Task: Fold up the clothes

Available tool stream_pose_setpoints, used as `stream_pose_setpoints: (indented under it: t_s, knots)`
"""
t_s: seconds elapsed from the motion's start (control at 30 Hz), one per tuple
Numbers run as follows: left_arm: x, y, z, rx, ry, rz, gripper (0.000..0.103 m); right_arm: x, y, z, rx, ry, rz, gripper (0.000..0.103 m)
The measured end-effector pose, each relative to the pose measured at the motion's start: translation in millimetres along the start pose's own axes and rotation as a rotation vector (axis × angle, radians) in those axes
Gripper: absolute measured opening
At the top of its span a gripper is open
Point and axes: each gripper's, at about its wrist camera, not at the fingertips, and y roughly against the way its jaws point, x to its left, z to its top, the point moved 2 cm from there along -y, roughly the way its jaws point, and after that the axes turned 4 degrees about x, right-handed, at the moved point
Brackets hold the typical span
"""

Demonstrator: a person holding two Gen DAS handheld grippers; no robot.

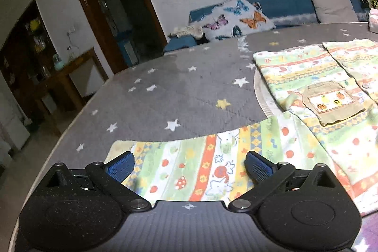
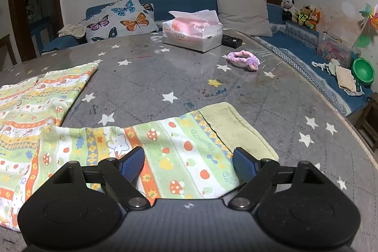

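Observation:
A child's shirt with green, yellow and orange striped print lies spread flat on the grey star-patterned table. In the left wrist view its left sleeve (image 1: 200,167) stretches toward me, with a small tan chest pocket (image 1: 330,103) on the body to the right. My left gripper (image 1: 189,168) is open, fingers straddling that sleeve just above it. In the right wrist view the right sleeve (image 2: 184,157) ends in a plain green ribbed cuff (image 2: 238,129). My right gripper (image 2: 189,164) is open over that sleeve, near the cuff. The shirt body (image 2: 35,105) lies to the left.
A tissue box (image 2: 192,33), a black remote (image 2: 232,41) and a purple hairband (image 2: 243,60) lie at the table's far side. The table edge (image 2: 342,115) curves along the right. A blue bench with a butterfly cushion (image 2: 120,20) stands behind.

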Motion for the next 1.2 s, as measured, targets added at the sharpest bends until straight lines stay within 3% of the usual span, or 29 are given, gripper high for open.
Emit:
stream_pose_setpoints:
  t_s: [0.3, 0.57, 0.73, 0.9, 1.2]
  knots:
    - [6.9, 6.6, 0.9, 0.008, 0.019, 0.012, 0.103, 10.9, 6.2, 4.9, 0.006, 0.017, -0.01, 0.082]
    - [-26.7, 39.4, 13.6, -0.067, -0.03, -0.109, 0.103, 83.1, 45.1, -1.8, -0.037, 0.202, 0.179, 0.082]
    - [-68.1, 55.3, 20.0, -0.107, -0.097, -0.201, 0.103, 132.1, 57.9, -6.9, -0.041, 0.293, 0.3, 0.082]
    - [-107.9, 60.3, 22.1, -0.139, -0.188, -0.242, 0.103, 165.8, 60.9, -19.8, -0.035, 0.382, 0.359, 0.082]
    - [-138.0, 67.0, 4.3, -0.189, -0.329, -0.226, 0.103, 176.5, 64.4, -42.6, 0.004, 0.494, 0.373, 0.082]
